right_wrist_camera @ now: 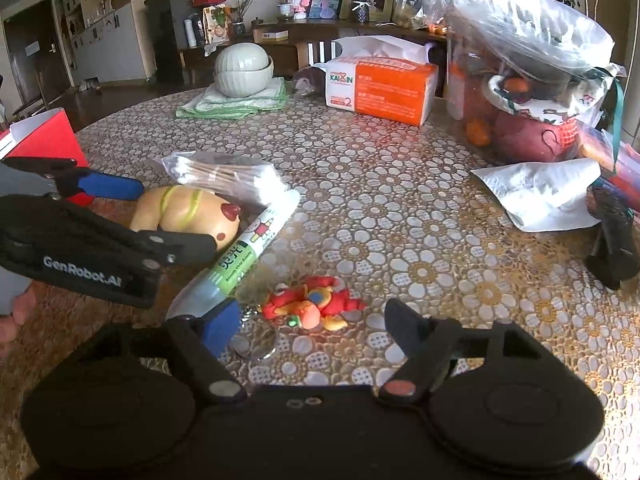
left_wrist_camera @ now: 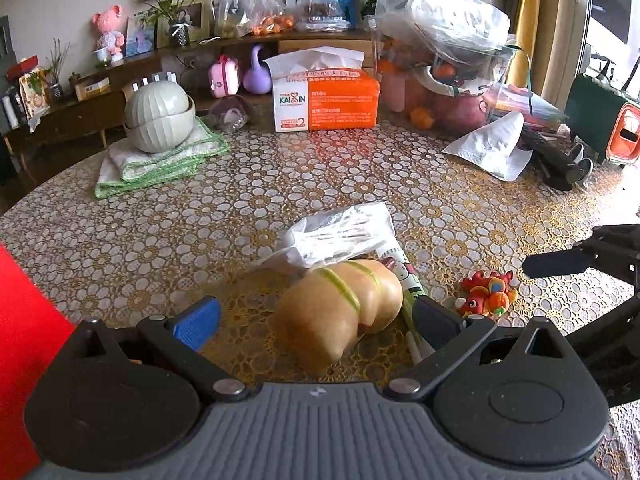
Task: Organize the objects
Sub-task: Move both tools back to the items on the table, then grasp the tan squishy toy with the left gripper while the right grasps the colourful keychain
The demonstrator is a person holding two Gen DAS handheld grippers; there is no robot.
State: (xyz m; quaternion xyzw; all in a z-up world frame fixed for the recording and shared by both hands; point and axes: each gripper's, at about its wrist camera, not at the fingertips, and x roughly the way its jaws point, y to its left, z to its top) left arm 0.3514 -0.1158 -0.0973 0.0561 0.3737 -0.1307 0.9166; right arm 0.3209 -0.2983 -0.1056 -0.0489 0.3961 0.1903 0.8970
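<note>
Left gripper (left_wrist_camera: pixel 316 312): jaws apart, straddling tan squishy toy (left_wrist_camera: pixel 340 308) near table (left_wrist_camera: pixel 160 232) front edge; grasp step, closing needed. Marker tube (right_wrist_camera: pixel 248 244), beside. Red dragon figure (right_wrist_camera: pixel 312 308). Right gripper (right_wrist_camera: pixel 316 324): jaws apart, empty.
</note>
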